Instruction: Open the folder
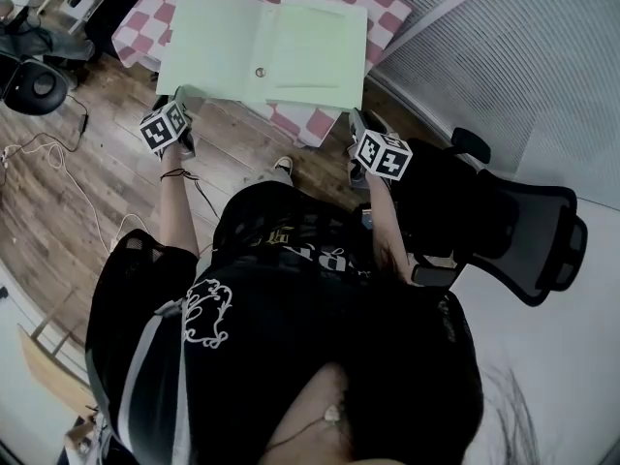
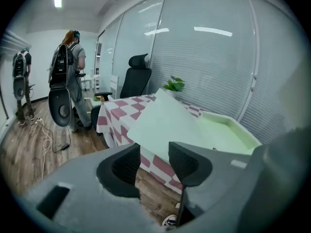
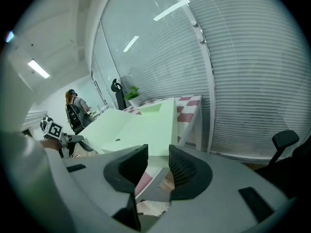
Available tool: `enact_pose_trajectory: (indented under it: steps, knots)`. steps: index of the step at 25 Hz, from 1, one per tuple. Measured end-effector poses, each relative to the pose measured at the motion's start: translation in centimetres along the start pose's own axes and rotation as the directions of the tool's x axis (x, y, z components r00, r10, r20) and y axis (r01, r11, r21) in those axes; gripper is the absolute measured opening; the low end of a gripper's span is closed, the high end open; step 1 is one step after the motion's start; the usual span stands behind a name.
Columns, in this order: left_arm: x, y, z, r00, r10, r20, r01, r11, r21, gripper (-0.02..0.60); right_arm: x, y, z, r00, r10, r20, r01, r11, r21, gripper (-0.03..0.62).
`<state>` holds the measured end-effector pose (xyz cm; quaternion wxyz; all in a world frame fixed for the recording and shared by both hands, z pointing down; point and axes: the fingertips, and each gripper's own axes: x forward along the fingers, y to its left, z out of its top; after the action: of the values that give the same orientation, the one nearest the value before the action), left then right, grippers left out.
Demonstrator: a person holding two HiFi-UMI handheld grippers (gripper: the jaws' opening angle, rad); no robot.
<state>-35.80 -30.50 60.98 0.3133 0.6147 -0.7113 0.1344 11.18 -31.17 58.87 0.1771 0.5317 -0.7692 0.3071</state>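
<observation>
Two handheld tools hover at the near edge of a desk (image 1: 312, 124) covered in a pink-and-white checked cloth (image 1: 373, 8); a person in a black shirt (image 1: 291, 298) holds them, seen from above.

A pale green folder (image 1: 218, 46) lies flat and fully open on the cloth. Spread out, its long axis runs from left to right across the head view. Its centre fold runs away from the person, tilted slightly to the right. A small round snap button (image 1: 260, 72) sits by the fold, close to the near edge. The near left corner of the folder juts out past the desk's edge.

The left tool (image 1: 180, 95) is just beside that jutting corner. In the left gripper view the left tool (image 2: 154, 160) has its jaws apart and released, with nothing between them.

The right tool (image 1: 356, 116) is near the folder's near right corner. In the right gripper view the right tool (image 3: 158, 165) is likewise released. Its pads stand apart and the folder's edge lies beyond them, untouched.

Each tool carries a cube of black-and-white square markers (image 1: 381, 153), which are patterns rather than letters. White print on the shirt's chest is too blurred to read.

A black office chair (image 1: 528, 231) stands to the person's right on the wooden floor (image 1: 58, 211).
</observation>
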Motion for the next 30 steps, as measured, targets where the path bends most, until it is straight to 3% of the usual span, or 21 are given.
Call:
enact_pose_trajectory:
  steps: [7,15,20,30]
  knots:
    - [-4.1,-4.9,2.9,0.99,-0.113,0.087,0.104,0.989,0.11,0.178,-3.9,4.0,0.7,0.995,0.091,0.051,-0.086,0.99,-0.109,0.1]
    - [-9.2,-12.8,1.8,0.954,-0.278,0.11,0.251,0.944,0.214,0.179,-9.8,7.2,0.1,0.975,0.194,0.11,-0.172,0.967,-0.187,0.078]
    - [-13.5,-18.4,-0.5,0.915,-0.389,0.108,0.351,0.898,0.266,0.179,-14.1,7.6,-1.1,0.964,0.211,0.16,-0.175,0.962,-0.211,0.049]
    - [-23.9,-28.7,-6.4,0.807,-0.583,0.093,0.515,0.772,0.373,0.178,-22.1,7.7,-5.7,0.953,0.234,0.191,-0.181,0.948,-0.261,0.044]
